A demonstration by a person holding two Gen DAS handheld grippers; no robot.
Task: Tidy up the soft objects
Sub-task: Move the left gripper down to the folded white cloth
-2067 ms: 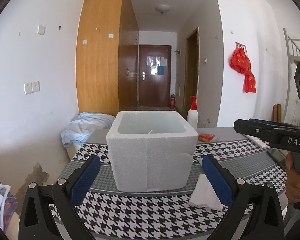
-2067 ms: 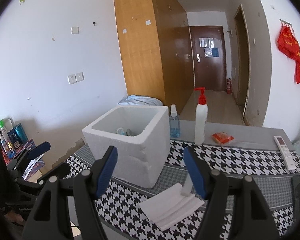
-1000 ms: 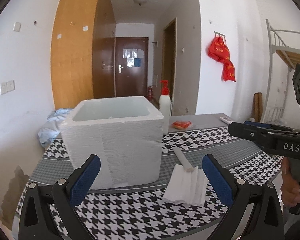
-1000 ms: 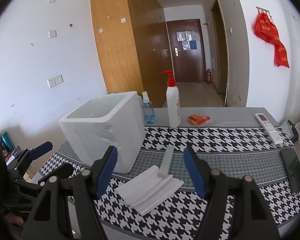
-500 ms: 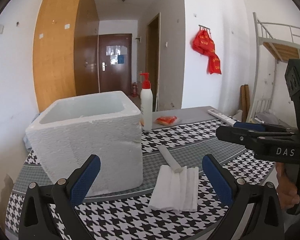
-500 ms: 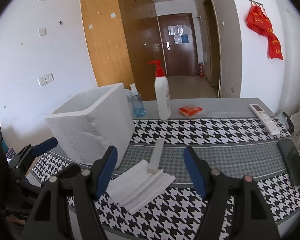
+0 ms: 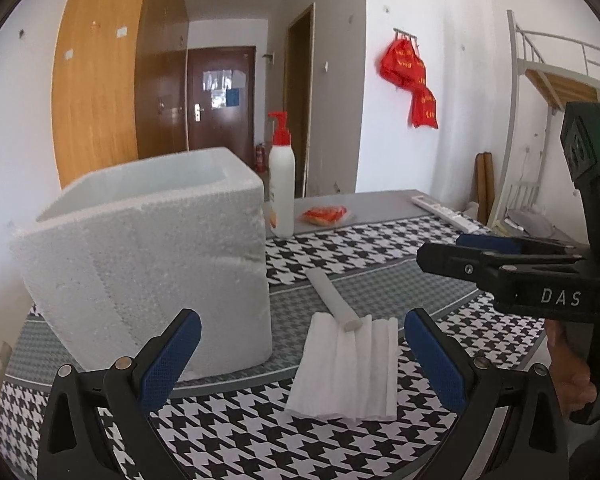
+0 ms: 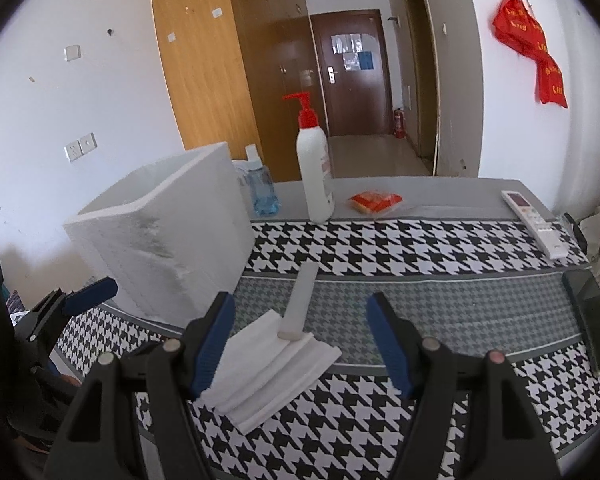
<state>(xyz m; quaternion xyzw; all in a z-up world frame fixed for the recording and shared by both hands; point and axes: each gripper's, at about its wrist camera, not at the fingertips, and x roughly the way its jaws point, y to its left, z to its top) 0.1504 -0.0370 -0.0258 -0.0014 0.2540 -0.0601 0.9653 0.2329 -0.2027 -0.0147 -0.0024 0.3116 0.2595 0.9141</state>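
Note:
A folded white cloth lies on the houndstooth tablecloth, with a white foam strip resting across its far edge. A white foam box stands to the left of them. My left gripper is open and empty, just in front of the cloth. My right gripper is open and empty, above the cloth and strip; the box is to its left. The right gripper also shows at the right of the left wrist view.
A white pump bottle, a blue bottle and an orange packet stand at the table's back. A remote and a phone lie at the right. The table's front edge is near both grippers.
Both grippers have swung to the right and lower, from facing the box to facing the cloth and strip. Both stayed open. Nothing on the table moved.

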